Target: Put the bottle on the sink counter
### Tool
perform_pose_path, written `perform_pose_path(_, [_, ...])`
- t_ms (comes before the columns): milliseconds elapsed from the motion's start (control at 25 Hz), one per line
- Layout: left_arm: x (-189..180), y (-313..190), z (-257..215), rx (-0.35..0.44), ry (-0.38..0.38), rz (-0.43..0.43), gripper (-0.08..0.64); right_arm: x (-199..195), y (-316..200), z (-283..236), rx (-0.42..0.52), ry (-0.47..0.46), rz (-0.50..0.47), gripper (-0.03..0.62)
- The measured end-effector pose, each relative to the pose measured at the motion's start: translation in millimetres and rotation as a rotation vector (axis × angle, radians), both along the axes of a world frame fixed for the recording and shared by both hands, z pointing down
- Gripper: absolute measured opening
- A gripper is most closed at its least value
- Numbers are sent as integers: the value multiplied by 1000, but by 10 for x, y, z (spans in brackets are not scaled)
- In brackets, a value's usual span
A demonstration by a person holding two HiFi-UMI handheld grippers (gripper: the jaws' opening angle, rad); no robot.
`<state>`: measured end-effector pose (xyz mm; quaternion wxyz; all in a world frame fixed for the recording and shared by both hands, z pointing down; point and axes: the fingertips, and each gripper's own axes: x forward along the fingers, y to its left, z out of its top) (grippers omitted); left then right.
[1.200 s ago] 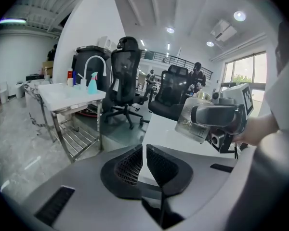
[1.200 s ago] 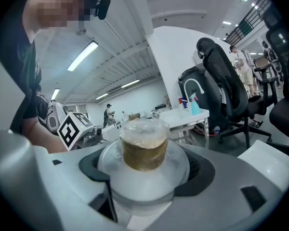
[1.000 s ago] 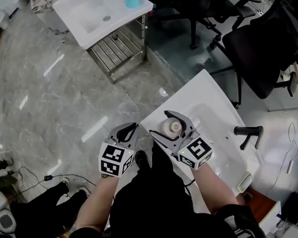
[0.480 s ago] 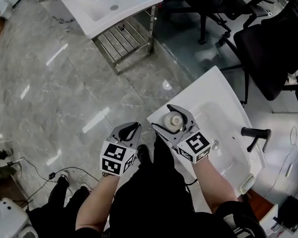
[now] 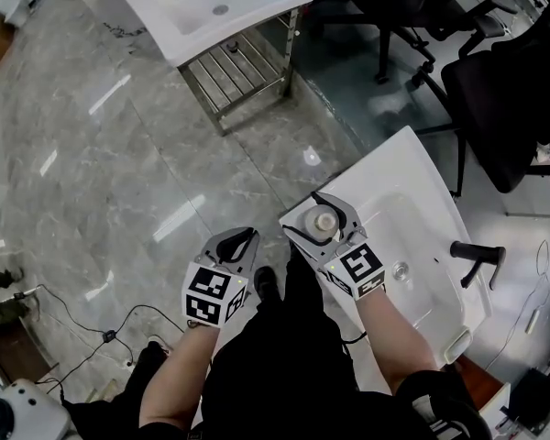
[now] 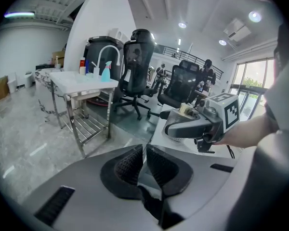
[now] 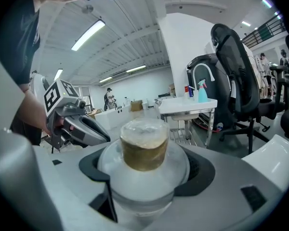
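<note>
Over the near corner of the sink bench (image 5: 412,168), the right gripper (image 5: 304,214) is staying clamped round the bottle (image 5: 325,221), barely shifting since a second ago, so the set-down is seemingly still pending; the left gripper (image 6: 144,162) is idling closed, empty

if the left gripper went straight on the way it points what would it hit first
Nothing close: the left gripper points over open floor, beside the sink counter. Farther on, probably an office chair.

Both forearms low, side by side; left gripper (image 5: 238,238) fingers together, right gripper (image 5: 305,215) fingers around the bottle (image 5: 325,221).
</note>
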<state>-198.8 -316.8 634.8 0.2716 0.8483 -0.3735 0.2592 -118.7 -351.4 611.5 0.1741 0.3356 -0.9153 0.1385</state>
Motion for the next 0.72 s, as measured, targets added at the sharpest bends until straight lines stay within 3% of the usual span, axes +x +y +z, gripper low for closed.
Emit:
perform_pose_path(480, [-48,-8,73,-20,-2,-10,29,-23,1,143,6,32,-14,356])
perform_pose_path(720, [-10,-23,71,-21,3,-5,29,-85,49,162,50,108,-38,356])
